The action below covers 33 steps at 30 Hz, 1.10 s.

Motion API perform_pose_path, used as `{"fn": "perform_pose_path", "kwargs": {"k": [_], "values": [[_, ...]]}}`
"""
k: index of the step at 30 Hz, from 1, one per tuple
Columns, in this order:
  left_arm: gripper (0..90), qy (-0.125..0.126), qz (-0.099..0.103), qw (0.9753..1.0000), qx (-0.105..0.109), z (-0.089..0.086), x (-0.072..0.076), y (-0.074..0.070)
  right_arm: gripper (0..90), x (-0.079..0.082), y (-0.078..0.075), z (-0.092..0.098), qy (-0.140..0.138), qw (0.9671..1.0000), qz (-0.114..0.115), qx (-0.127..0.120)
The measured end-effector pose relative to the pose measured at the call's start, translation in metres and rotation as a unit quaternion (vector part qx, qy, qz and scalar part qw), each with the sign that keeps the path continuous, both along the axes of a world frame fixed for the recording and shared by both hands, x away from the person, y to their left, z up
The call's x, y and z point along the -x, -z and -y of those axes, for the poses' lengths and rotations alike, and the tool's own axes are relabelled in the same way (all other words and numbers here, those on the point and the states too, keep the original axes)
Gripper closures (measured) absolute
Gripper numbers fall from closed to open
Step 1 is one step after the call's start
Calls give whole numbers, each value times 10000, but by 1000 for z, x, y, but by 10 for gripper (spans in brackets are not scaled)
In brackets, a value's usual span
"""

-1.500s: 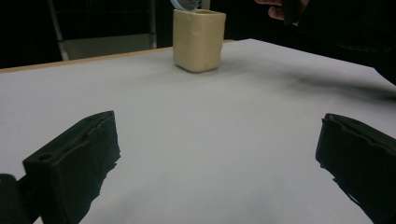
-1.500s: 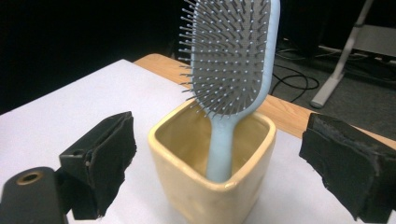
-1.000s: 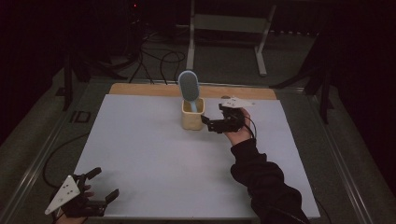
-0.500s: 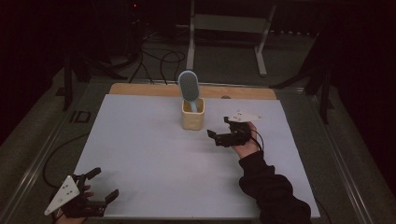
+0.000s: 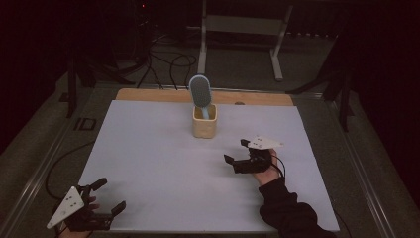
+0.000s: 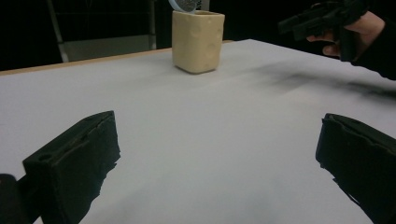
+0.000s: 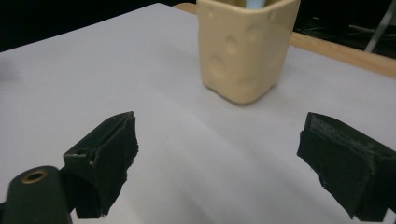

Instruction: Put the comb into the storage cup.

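Observation:
A cream square cup (image 5: 204, 122) stands at the back middle of the white tabletop (image 5: 163, 158), with a pale blue hairbrush (image 5: 199, 91) upright in it, head up. My right gripper (image 5: 235, 150) hovers to the cup's near right, open and empty, jaws pointing left. In the right gripper view the cup (image 7: 243, 46) stands ahead between the spread jaws of my right gripper (image 7: 219, 154). My left gripper (image 5: 111, 194) rests open at the table's near left corner. The left gripper view shows the cup (image 6: 198, 41) far ahead, beyond my left gripper (image 6: 215, 154).
A strip of bare wood (image 5: 148, 95) runs along the table's far edge. Behind it are a metal stand (image 5: 237, 29) and floor cables (image 5: 163, 59). A sleeved forearm (image 5: 287, 208) crosses the near right of the table.
My right gripper has drawn back from beside the cup, toward the near right of the table. The brush stays in the cup. The left gripper has not moved.

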<state>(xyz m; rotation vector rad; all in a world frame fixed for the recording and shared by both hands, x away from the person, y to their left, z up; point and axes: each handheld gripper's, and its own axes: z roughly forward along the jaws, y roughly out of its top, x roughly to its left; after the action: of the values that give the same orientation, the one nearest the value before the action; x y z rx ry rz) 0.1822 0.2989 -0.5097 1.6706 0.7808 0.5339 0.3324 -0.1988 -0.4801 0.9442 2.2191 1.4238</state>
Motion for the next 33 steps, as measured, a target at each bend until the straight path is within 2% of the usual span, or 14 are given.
{"fn": "perform_pose_path", "kwargs": {"k": [6, 11, 20, 27, 33], "values": [[0, 1, -3, 10000, -8, 0, 0, 0, 110, 18, 8, 11, -72, 10000, -63, 19], [0, 6, -12, 10000, 0, 0, -1, 0, 110, 34, 10, 22, -182, 9998, -24, -24], [0, 16, -11, 10000, 0, 1, -1, 0, 111, 57, 17, 42, -195, 9998, -60, 19], [0, 16, -11, 10000, 2, 1, -1, 0, 110, 71, 23, 60, -91, 9999, 33, 92], [0, 21, -4, 10000, -17, 1, -1, 0, 110, 80, 27, 71, 64, 9999, -78, 58]]}}
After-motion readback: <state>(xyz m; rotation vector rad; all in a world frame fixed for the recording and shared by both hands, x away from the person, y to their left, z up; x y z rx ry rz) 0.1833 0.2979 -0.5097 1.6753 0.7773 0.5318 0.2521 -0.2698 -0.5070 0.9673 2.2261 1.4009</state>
